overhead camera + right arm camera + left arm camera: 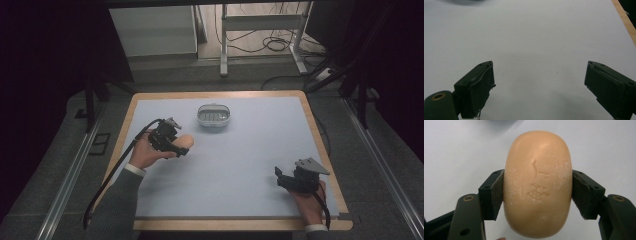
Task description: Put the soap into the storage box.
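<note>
Pale table mat (240,165), soap (537,185) between fingers (491,195).

soap bar (537,185), embossed mark on its face, not legible

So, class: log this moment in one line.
left gripper: shut on soap bar | right gripper: open | soap dish: apart, unfilled
</note>
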